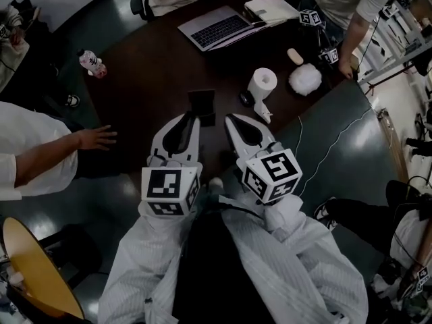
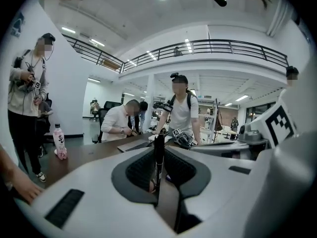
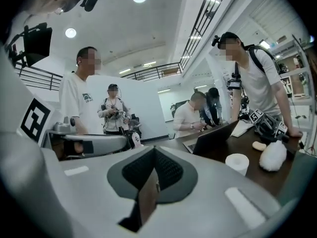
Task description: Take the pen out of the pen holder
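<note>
A thin black pen (image 2: 158, 155) stands upright between the pads of my left gripper (image 2: 158, 182), which is shut on it. From the head view the left gripper (image 1: 192, 117) and the right gripper (image 1: 230, 119) point side by side at the dark table. A dark square pen holder (image 1: 201, 105) stands just past their tips, and the pen itself does not show there. The right gripper (image 3: 154, 151) has its pads together with nothing visible between them. The pen holder is hidden in both gripper views.
On the dark table (image 1: 148, 66) lie an open laptop (image 1: 216, 27), a notebook (image 1: 273, 9), a white paper roll (image 1: 262, 83), a white fluffy ball (image 1: 305, 79) and a pink bottle (image 1: 91, 63). A person's hand (image 1: 94, 138) rests at the left edge. Several people stand around.
</note>
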### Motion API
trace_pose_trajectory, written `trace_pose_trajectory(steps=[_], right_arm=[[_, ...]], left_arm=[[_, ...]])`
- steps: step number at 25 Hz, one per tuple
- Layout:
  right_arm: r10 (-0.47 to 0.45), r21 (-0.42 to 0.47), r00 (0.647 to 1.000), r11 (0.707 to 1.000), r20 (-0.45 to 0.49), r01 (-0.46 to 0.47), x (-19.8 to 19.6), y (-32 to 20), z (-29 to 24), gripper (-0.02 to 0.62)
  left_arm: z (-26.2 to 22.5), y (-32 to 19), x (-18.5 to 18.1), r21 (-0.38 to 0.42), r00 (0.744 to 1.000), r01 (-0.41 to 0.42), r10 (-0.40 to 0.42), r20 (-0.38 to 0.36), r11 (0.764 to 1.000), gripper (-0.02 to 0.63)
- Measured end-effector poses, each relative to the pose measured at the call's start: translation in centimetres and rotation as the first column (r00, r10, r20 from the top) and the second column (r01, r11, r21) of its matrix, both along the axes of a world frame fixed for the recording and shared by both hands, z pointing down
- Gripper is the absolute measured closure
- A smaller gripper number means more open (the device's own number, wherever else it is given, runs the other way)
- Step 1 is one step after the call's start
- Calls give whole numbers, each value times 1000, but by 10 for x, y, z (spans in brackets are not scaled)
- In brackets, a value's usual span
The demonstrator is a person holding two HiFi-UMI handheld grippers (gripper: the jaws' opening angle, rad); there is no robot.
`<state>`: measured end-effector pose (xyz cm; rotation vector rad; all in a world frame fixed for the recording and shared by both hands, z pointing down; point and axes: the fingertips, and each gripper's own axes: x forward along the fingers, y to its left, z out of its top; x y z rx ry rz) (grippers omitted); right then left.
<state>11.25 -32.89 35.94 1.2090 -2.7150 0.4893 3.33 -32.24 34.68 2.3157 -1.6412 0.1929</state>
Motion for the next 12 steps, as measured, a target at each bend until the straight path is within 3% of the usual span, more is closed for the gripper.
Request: trace_pose_trajectory(steps=[12], right_arm=[[-73,33,997,997,-30,74,-21,15,-12,595]], left_arm=[[-1,21,-8,7,1000,5,-5,-17,1000,543]])
